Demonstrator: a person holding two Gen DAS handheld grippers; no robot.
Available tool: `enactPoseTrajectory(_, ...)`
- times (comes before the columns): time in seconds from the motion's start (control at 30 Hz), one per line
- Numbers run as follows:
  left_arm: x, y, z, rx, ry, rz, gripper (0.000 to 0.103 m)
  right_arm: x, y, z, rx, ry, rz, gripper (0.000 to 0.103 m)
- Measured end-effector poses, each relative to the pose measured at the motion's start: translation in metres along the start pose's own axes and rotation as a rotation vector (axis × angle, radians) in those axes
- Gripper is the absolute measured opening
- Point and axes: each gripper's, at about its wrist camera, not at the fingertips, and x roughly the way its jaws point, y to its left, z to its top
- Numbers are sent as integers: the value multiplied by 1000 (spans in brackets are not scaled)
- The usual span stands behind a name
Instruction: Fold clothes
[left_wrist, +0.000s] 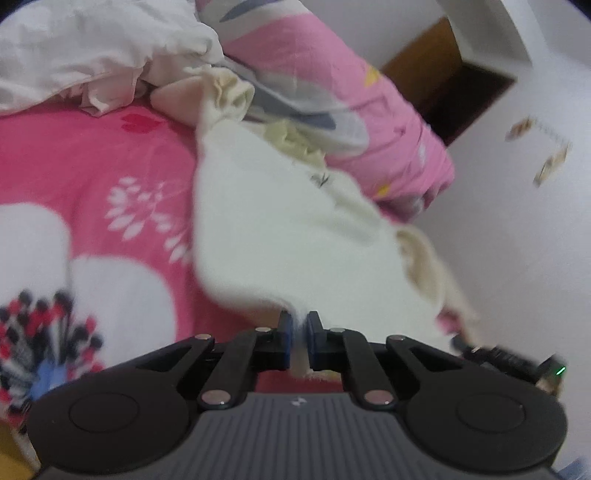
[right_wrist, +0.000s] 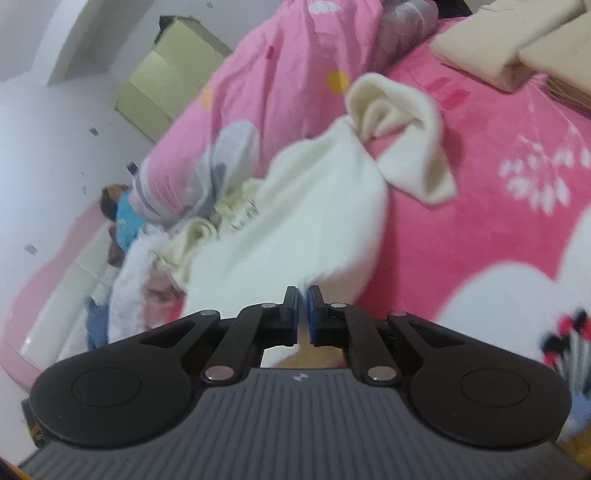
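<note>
1. Left gripper (left_wrist: 300, 325) and right gripper (right_wrist: 303, 300) each pinch the near hem of the cream garment (left_wrist: 266, 221), jaws closed on it.
2. Motion blur smears the garment's far sleeves and collar.
3. Ahead and beside it, the pink blanket (left_wrist: 92, 155) lies bare; a rolled quilt (left_wrist: 332, 85) borders the far edge.

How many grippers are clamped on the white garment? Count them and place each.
2. The left gripper pinches the white garment at its near hem; the right gripper pinches the near edge too.
</note>
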Motion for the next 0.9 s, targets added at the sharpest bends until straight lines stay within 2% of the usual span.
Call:
enactPoseTrajectory(0.13,20,13,32,-99,0,-45,9,23,6,22,27,-7,29,4)
enactPoseTrajectory(0.3,51,33,58,-115,-29,15,9,71,-3,43,80,2,17,4)
enactPoseTrajectory(0.37,62,44,63,-138,-25,36,13,92,-12,48,112,14,9,4)
enactPoseTrajectory(0.43,68,52,64,-144,-28,65,25,115,-23,49,145,35,-6,4)
enactPoseTrajectory(0.47,69,55,64,-141,-34,78,26,122,-28,50,160,42,-9,4)
enactPoseTrajectory(0.5,67,55,63,-129,-45,83,27,129,-33,50,182,42,-5,3)
enactPoseTrajectory(0.57,62,55,62,-101,-67,92,43,130,-38,51,225,29,22,5)
enactPoseTrajectory(0.6,58,52,60,-76,-80,94,54,128,-40,53,246,21,36,6)
enactPoseTrajectory(0.63,53,48,59,-47,-91,97,59,123,-41,53,259,14,42,8)
enactPoseTrajectory(0.7,44,35,53,33,-99,104,64,108,-37,53,236,-24,10,15)
enactPoseTrajectory(0.77,37,18,44,127,-79,92,70,90,-28,51,181,-54,-29,28)
enactPoseTrajectory(0.9,31,-20,17,314,-22,60,73,58,-1,38,29,-59,-92,31)
